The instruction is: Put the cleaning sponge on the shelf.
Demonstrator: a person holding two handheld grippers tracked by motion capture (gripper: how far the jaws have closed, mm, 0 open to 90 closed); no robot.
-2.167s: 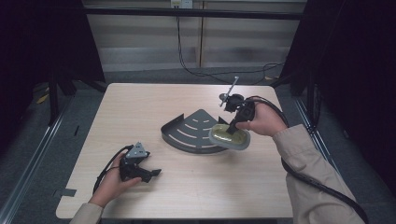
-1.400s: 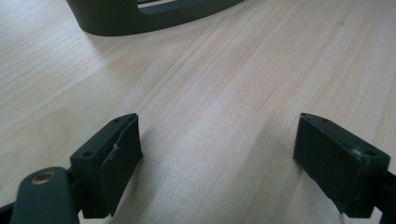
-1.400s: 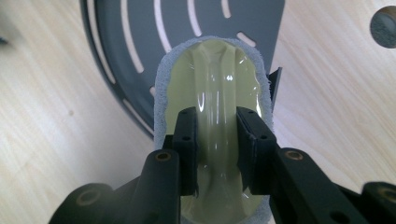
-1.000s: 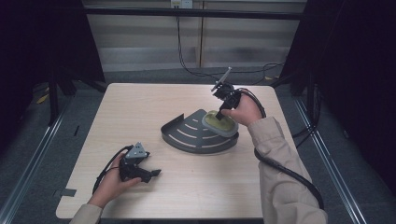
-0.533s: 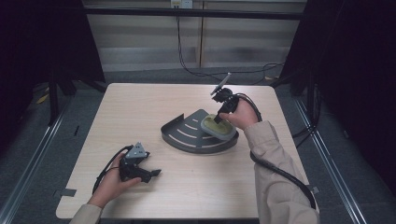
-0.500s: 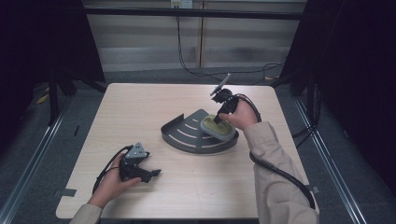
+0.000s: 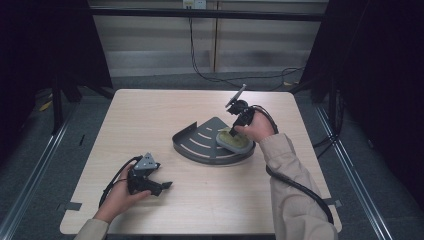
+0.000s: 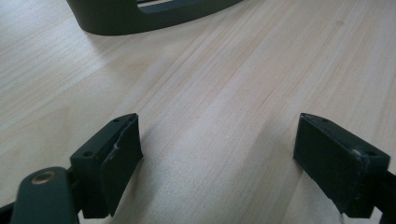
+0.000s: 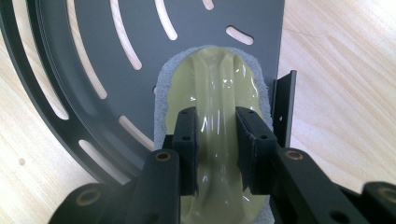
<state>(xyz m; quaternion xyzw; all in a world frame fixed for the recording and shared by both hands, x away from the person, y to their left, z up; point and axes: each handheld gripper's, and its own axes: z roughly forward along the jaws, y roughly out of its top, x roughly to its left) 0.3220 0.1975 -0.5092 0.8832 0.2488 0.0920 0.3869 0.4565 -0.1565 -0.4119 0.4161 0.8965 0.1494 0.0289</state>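
A pale yellow-green scrubber (image 9: 217, 88) with a glossy raised ridge and a grey foam rim lies on a dark grey fan-shaped slotted tray (image 9: 70, 56). My right gripper (image 9: 215, 149) points down at it, shut on the ridge, with both pads pressing its sides. In the high view the scrubber (image 7: 235, 142) rests at the right part of the tray (image 7: 200, 142), under the right gripper (image 7: 234, 131). My left gripper (image 7: 167, 186) rests low at the table's front left. In its own view the left gripper (image 8: 217, 154) stands open with only bare wood between its fingers.
The tray's curved wall (image 8: 121, 18) shows far ahead in the left gripper view. A black cable (image 7: 300, 187) trails along the right forearm. The light wooden table (image 7: 150, 115) stands between dark curtains, with a grey floor around it.
My right gripper has sunk with the scrubber, from just above the tray down onto it. The left gripper has stayed where it was.
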